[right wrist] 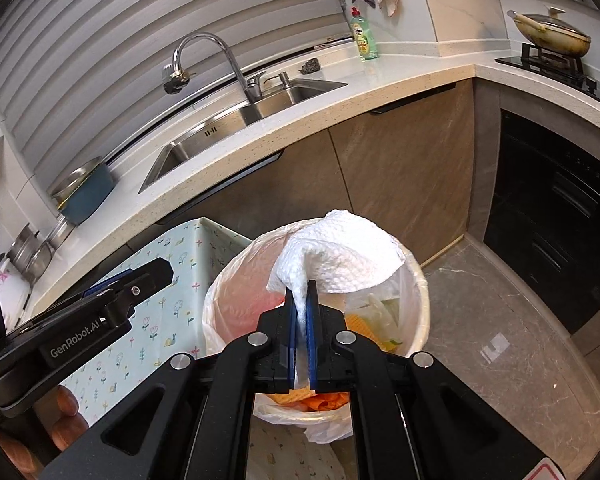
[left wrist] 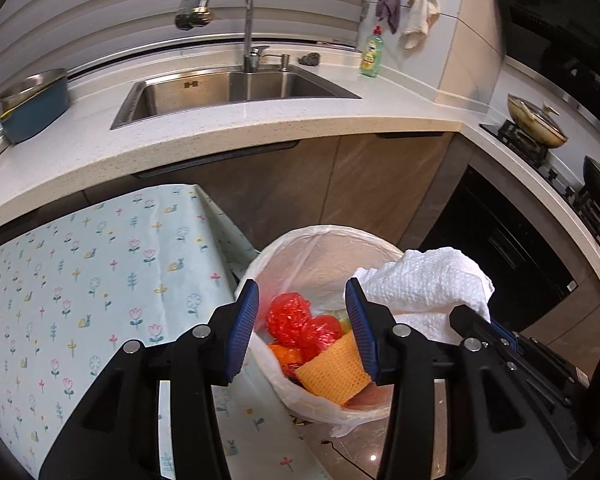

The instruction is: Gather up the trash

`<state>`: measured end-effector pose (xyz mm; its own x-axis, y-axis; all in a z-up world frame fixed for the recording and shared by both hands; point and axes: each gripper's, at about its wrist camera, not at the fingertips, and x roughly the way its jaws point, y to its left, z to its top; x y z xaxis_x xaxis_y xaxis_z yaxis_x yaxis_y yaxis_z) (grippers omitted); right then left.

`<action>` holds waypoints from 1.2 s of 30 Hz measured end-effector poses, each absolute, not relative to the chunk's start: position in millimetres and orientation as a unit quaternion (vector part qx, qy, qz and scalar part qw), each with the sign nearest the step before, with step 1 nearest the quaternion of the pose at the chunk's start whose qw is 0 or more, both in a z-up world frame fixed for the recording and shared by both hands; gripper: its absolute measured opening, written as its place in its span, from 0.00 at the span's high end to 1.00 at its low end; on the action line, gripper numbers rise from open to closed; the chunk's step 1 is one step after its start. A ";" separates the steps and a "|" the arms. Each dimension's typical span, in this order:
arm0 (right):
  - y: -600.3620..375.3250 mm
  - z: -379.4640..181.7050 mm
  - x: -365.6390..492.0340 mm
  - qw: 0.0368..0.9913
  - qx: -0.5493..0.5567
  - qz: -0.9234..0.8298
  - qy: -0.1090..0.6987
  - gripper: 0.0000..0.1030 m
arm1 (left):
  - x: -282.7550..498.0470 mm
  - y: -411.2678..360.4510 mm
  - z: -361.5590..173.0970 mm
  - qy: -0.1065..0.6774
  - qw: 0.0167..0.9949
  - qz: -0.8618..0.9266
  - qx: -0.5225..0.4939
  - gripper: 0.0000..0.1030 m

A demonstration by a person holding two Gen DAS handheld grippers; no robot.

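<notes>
right gripper (right wrist: pixel 301 312) fingers clamped together on a crumpled white paper towel (right wrist: pixel 340 258), pinched at one gathered corner; the rest of the sheet billows loose above the lined trash bin (right wrist: pixel 418 304). left gripper (left wrist: pixel 306 330) fingers apart, nothing between them, hanging over the bin's near side. inside: red plastic wrap (left wrist: pixel 296 320), an orange foam net (left wrist: pixel 334 368).

towel looks very light, soft, shapeless; likely to drift or cling to the pad on release. the gathered fold seems the only sound hold.

bin mouth is wide, and the towel sits over its far half. patterned surface (left wrist: pixel 80 280) edge just beside the bin on the left; cabinet fronts behind it, floor on the right is open. liner rim is floppy and could snag a finger.
</notes>
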<state>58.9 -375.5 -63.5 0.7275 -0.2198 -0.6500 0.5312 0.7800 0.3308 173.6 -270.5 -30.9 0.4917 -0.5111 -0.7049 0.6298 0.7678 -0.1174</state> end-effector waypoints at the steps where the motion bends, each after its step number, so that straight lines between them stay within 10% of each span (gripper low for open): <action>1: -374.7 -63.8 61.1 0.894 0.256 -0.208 0.304 0.96 | 175.4 -266.8 -31.8 0.381 0.862 -0.326 0.076 0.58; 9: -365.9 -67.7 81.6 0.896 0.247 -0.192 0.314 0.71 | 182.8 -239.1 -36.0 0.380 0.878 -0.283 0.064 0.48; 36: -304.5 -36.1 38.7 0.909 0.183 -0.154 0.341 0.42 | 125.6 -172.5 -12.6 0.346 0.907 -0.221 0.096 0.25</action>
